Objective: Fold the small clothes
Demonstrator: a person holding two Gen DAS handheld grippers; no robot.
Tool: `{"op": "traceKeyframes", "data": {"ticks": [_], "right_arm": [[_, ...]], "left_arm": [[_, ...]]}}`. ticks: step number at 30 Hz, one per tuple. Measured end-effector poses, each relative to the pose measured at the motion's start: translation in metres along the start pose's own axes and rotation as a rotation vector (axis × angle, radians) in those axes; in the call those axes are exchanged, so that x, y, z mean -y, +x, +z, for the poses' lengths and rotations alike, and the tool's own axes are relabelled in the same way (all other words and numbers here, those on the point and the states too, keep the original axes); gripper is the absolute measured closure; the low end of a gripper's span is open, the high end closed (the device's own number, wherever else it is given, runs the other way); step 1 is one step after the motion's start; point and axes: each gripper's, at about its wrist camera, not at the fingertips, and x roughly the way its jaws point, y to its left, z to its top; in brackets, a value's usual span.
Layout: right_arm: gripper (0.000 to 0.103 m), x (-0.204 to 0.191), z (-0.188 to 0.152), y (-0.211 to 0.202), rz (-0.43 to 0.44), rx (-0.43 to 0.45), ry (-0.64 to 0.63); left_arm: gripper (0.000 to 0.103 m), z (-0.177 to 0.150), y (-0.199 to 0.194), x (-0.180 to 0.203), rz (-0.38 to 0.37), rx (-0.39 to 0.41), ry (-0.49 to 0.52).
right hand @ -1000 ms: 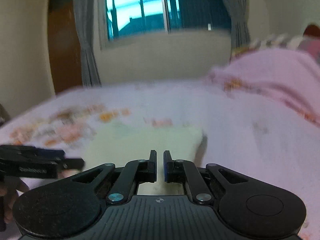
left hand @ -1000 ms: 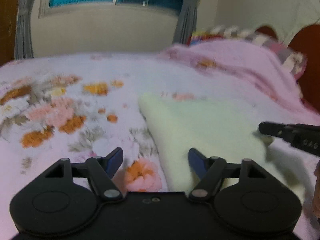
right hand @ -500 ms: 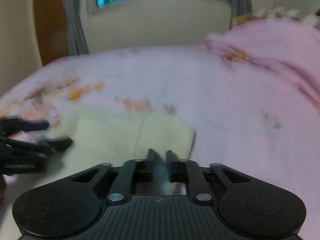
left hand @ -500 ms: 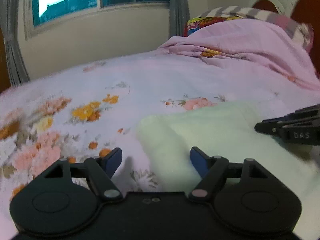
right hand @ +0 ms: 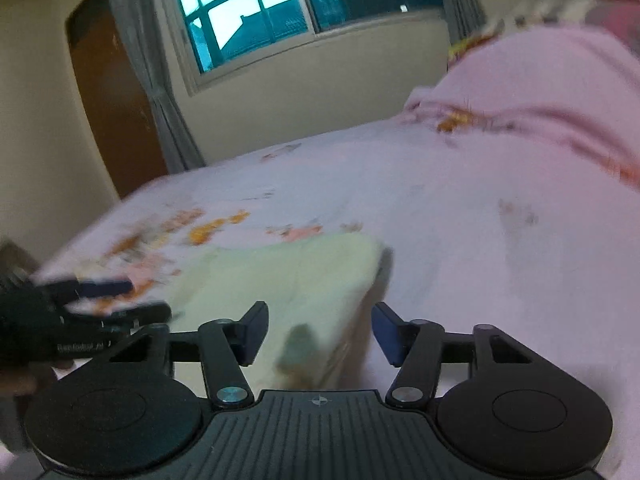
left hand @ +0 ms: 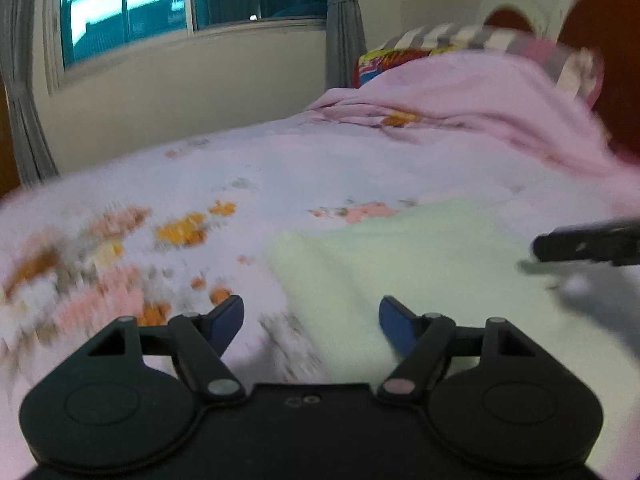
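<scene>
A pale green folded cloth lies flat on the floral bed sheet; it also shows in the right wrist view. My left gripper is open and empty, its jaws astride the cloth's near left edge. My right gripper is open and empty, just above the cloth's near right corner. The right gripper's tip shows at the right of the left wrist view, and the left gripper shows at the left of the right wrist view.
A heaped pink blanket and pillows lie at the bed's far right by the wooden headboard. A wall with a window, grey curtains and a brown door stand beyond the bed.
My right gripper, shut on the cloth's edge before, has opened and let the cloth go. Both grippers have shifted a little; the cloth now lies flat.
</scene>
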Motion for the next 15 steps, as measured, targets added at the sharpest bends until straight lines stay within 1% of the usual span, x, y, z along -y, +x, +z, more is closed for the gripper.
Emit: {"op": "traceKeyframes", "data": {"ticks": [1, 2, 3, 4, 6, 8, 10, 11, 13, 15], "right_arm": [[0.045, 0.003, -0.001, -0.010, 0.035, -0.003, 0.046], [0.045, 0.007, -0.003, -0.017, 0.083, -0.020, 0.094], [0.045, 0.013, -0.007, -0.023, 0.123, -0.048, 0.141], [0.045, 0.017, -0.012, -0.031, 0.141, -0.059, 0.166], [0.045, 0.023, -0.022, -0.043, 0.170, -0.083, 0.200], [0.045, 0.028, -0.031, -0.049, 0.183, -0.115, 0.230], [0.045, 0.034, -0.035, -0.051, 0.186, -0.116, 0.261], [0.045, 0.037, -0.034, -0.050, 0.200, -0.112, 0.291], [0.045, 0.043, -0.032, -0.043, 0.211, -0.112, 0.320], [0.045, 0.050, -0.030, -0.033, 0.232, -0.120, 0.359]], "left_arm": [[0.028, -0.007, -0.013, -0.009, -0.060, 0.008, -0.058], [0.028, -0.014, -0.023, -0.019, -0.123, -0.002, -0.110], [0.028, -0.021, -0.028, -0.027, -0.169, -0.022, -0.148], [0.028, -0.031, -0.032, -0.037, -0.223, -0.054, -0.198], [0.029, -0.047, -0.038, -0.051, -0.317, -0.082, -0.284], [0.030, -0.058, -0.033, -0.062, -0.399, -0.117, -0.379], [0.029, -0.066, -0.022, -0.072, -0.510, -0.141, -0.487], [0.030, -0.069, -0.014, -0.076, -0.548, -0.152, -0.533], [0.031, -0.074, -0.001, -0.081, -0.565, -0.169, -0.591], [0.031, -0.075, 0.012, -0.086, -0.590, -0.164, -0.624]]}}
